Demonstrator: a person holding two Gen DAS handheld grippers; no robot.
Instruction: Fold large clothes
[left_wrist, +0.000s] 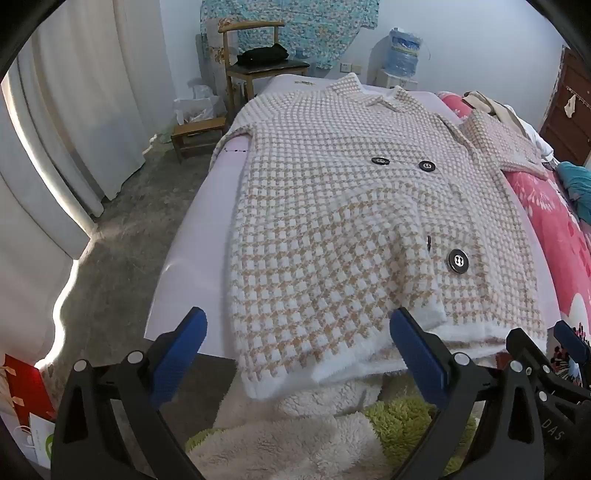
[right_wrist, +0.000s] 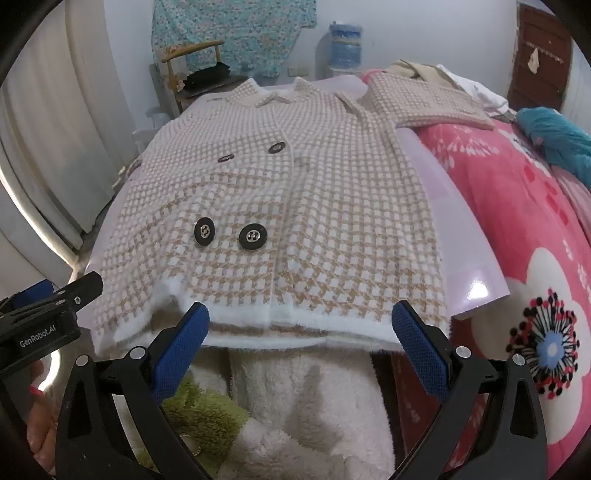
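A large fluffy coat (left_wrist: 343, 229) (right_wrist: 295, 206) in a beige and white check lies spread face up on a pale lilac board (left_wrist: 192, 236) (right_wrist: 476, 236) on the bed, collar far, white hem near. It has black buttons (left_wrist: 458, 261) (right_wrist: 253, 236). One sleeve (left_wrist: 498, 142) (right_wrist: 424, 101) lies out to the right on the pink blanket. My left gripper (left_wrist: 299, 354) hovers open just before the hem's left corner, which droops off the board. My right gripper (right_wrist: 301, 332) stands open at the hem's right half, nothing between its blue pads (right_wrist: 417, 343).
A pink flowered blanket (left_wrist: 554, 236) (right_wrist: 535, 221) covers the bed to the right, with a teal cloth (right_wrist: 554, 136) on it. Fluffy white and green fabric (left_wrist: 314, 428) (right_wrist: 295, 413) lies below the hem. A wooden chair (left_wrist: 258, 70), stool (left_wrist: 195, 136), curtains (left_wrist: 74, 122) and bare floor are left.
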